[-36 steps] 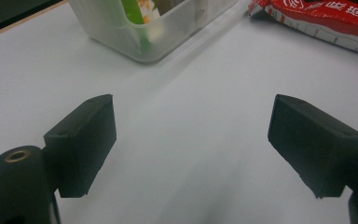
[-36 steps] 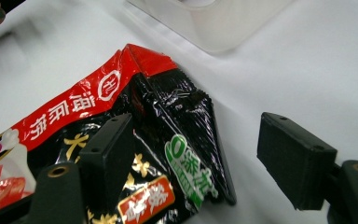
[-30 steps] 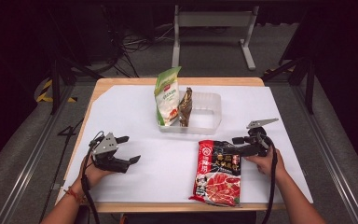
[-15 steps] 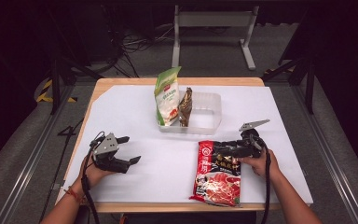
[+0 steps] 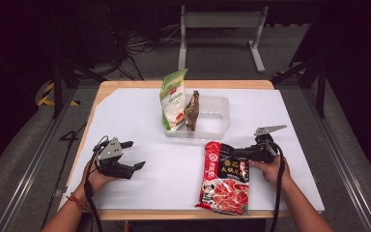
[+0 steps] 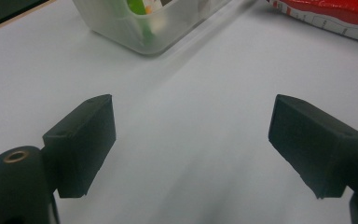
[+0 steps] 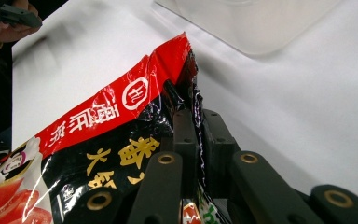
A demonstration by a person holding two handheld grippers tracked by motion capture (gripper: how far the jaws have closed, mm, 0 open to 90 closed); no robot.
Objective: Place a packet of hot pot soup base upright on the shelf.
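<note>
Packet point(image 5: 224, 178), red and black, lay flat at the near edge of the white-covered table point(image 5: 140, 111), its top right edge pinched in the right gripper point(image 5: 235, 153), whose jaws had just been closing onto it. Left gripper point(image 5: 134, 155) rested well apart to the left, jaws spread, nothing between them. Farther back stood a clear tub point(image 5: 217, 121) holding a green pouch point(image 5: 173, 99) and a brown pack point(image 5: 191, 110).
</note>
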